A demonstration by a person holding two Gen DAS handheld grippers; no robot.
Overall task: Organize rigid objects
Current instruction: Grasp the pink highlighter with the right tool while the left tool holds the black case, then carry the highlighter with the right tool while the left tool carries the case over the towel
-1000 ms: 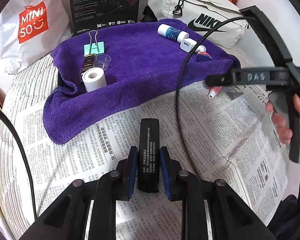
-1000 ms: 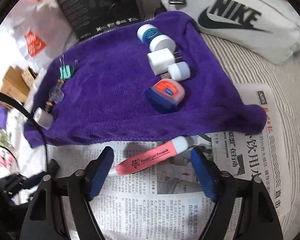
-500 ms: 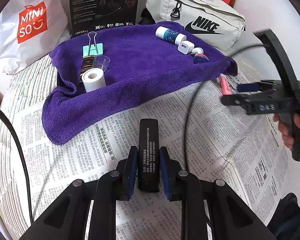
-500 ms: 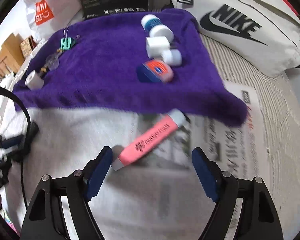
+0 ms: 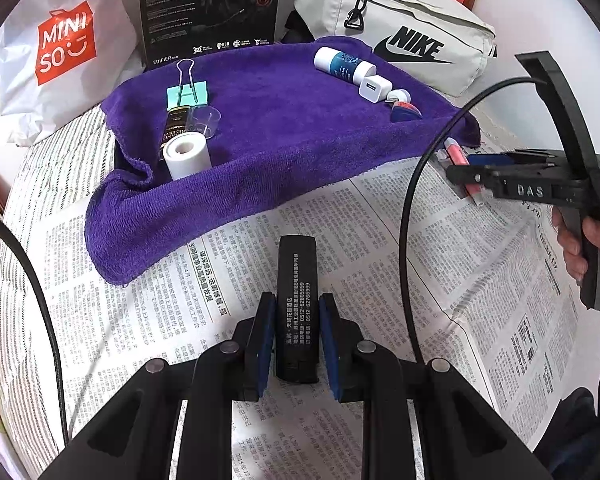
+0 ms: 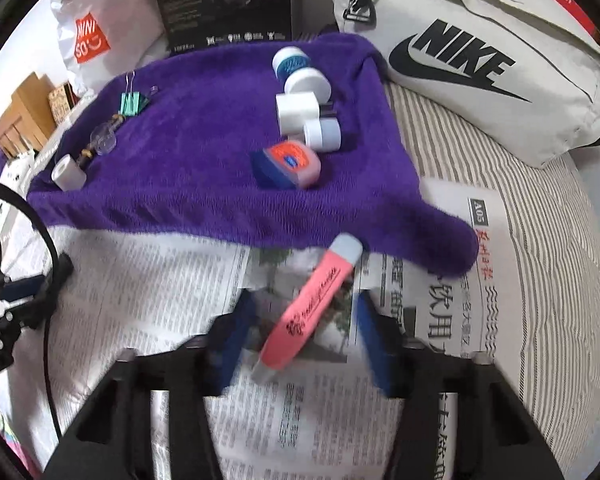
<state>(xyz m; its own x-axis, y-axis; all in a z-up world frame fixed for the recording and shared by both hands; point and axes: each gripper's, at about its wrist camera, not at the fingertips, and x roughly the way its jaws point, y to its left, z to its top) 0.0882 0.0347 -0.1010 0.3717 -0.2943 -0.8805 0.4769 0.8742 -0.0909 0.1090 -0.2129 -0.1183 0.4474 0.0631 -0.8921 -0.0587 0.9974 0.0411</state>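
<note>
The right tongs (image 6: pixel 300 344) stand open over the newspaper (image 6: pixel 148 280) on the bed, their blue pads either side of the pink marker (image 6: pixel 312 304) without touching it. The marker lies slantwise between them, its pale cap toward the purple towel (image 6: pixel 204 160) and just at the towel's hem, its other end back near the tongs' throat. Its long axis runs askew to the pads, so I judge a square grip calls for a slight turn first. The left tongs (image 5: pixel 297 336) are closed on a black rectangular bar (image 5: pixel 296 304), well apart from the marker. The towel has open room mid-cloth, between the binder clip (image 6: pixel 131 101) group and the white bottles (image 6: pixel 300 96).
</note>
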